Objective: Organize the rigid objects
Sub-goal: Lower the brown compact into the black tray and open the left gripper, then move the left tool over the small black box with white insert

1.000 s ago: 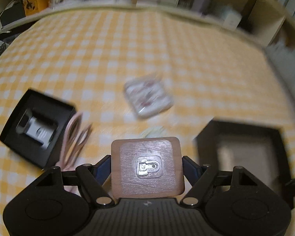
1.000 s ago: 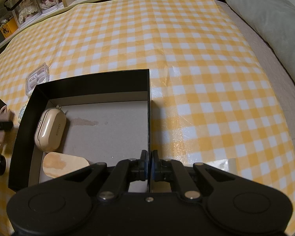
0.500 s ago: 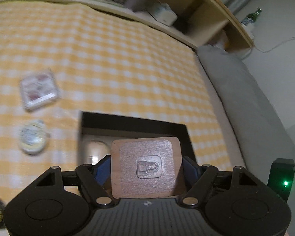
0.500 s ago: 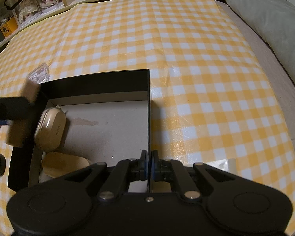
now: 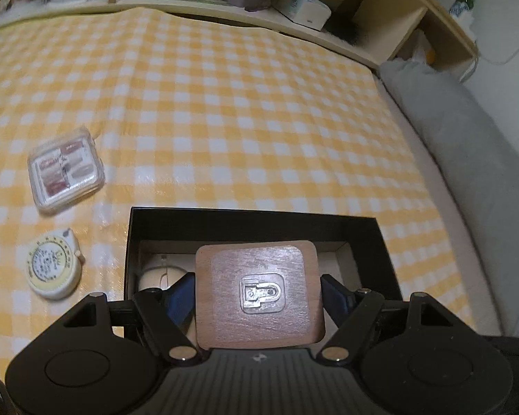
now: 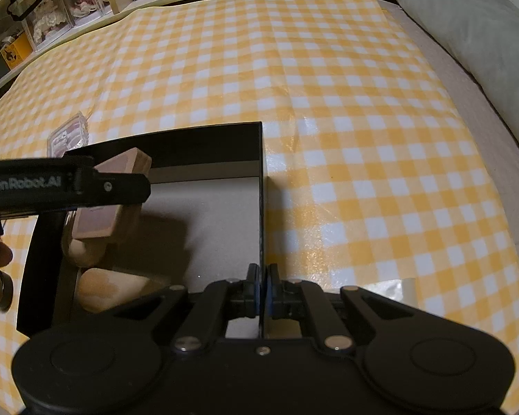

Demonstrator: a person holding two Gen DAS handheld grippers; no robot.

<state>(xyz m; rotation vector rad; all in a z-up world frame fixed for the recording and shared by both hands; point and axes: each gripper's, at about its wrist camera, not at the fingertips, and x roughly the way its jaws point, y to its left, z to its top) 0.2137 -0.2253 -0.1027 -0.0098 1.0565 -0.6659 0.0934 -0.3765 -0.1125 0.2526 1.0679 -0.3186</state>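
My left gripper (image 5: 257, 294) is shut on a square wooden block (image 5: 259, 295) with a metal clip set in its face, held over the left part of the open black box (image 5: 252, 218). From the right wrist view the left gripper (image 6: 121, 186) holds the block (image 6: 102, 192) above a beige earbud case (image 6: 86, 254) inside the box. A flat beige wooden piece (image 6: 107, 288) lies in the box's near left corner. My right gripper (image 6: 262, 288) is shut on the box's right wall (image 6: 261, 207).
A clear plastic case of press-on nails (image 5: 65, 173) and a round yellow-white tape measure (image 5: 53, 268) lie on the yellow checked cloth left of the box. Shelves run along the back. A grey cushion (image 6: 474, 34) lies at the right.
My left gripper has carried the wooden block rightward from the left of the table to above the black box. The right gripper has kept its hold on the box wall.
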